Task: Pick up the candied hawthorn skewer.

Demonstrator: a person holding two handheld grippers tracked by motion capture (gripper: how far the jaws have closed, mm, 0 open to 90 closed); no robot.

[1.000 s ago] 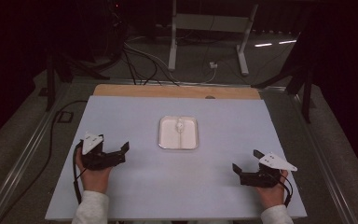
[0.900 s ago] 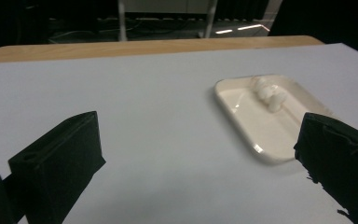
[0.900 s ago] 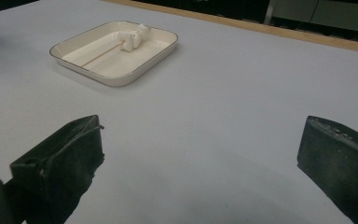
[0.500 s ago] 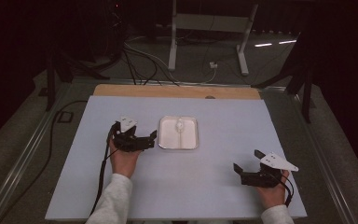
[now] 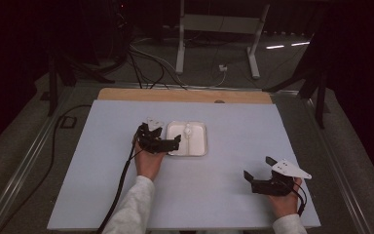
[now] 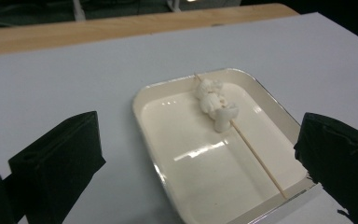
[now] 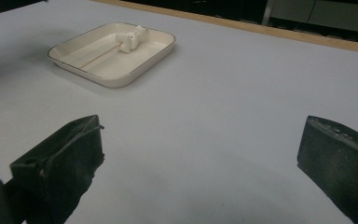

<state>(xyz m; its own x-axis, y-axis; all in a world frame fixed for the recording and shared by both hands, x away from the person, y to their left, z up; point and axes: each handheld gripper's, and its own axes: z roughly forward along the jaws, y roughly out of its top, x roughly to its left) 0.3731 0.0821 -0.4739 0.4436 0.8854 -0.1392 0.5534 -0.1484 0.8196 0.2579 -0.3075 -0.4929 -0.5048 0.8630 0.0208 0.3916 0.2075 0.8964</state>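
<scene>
The left gripper [image 5: 171, 141] hovers at the near left edge of the tray [image 6: 165, 84], jaws spread wide with nothing between them. Just ahead of it, inside the tray, lies a wooden skewer [image 6: 256, 156] with white lumps [image 6: 214, 103] threaded near its far end. The right gripper [image 5: 259, 170] sits well apart from the tray, its jaws also spread, above the bare table [image 7: 242, 84].

The left hand-held gripper [image 5: 168, 143] hides the tray's [image 5: 197, 147] left rim.
</scene>
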